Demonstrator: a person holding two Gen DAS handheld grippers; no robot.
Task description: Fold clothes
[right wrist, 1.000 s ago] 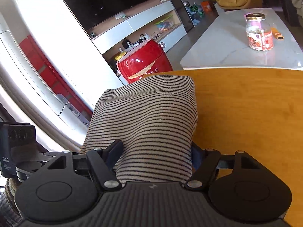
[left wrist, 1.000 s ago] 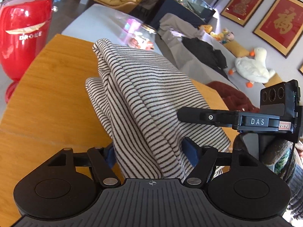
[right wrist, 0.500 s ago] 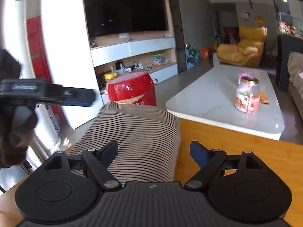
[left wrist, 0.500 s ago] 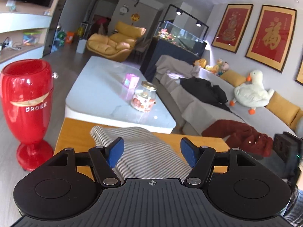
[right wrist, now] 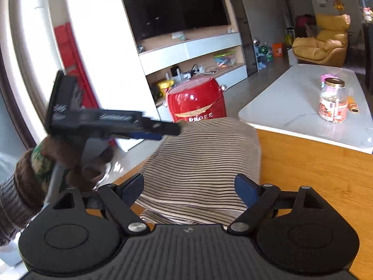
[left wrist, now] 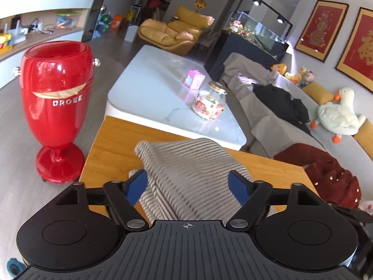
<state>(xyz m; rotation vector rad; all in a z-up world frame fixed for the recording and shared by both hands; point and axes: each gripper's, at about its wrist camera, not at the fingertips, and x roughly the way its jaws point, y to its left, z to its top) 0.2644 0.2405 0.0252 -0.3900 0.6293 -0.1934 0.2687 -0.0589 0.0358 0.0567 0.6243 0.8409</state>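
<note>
A grey, black-striped garment lies folded in a thick bundle on the wooden table. My left gripper hovers over its near end, and its jaws are opening. The fabric lies between the blue pads, which do not press on it. In the right wrist view the same garment runs between the fingers of my right gripper. Those jaws are opening too, with the pads off the cloth. A gloved hand holds the left gripper, whose tip is at the garment's far left corner.
A red goblet-shaped bin stands on the floor left of the table. Beyond the table's far edge is a white marble coffee table with a glass jar. A dark red garment lies on the sofa at right.
Both grippers have lifted back from the striped garment and their jaws stand wider. The garment now lies lower in both views. The left gripper has swung into the right wrist view.
</note>
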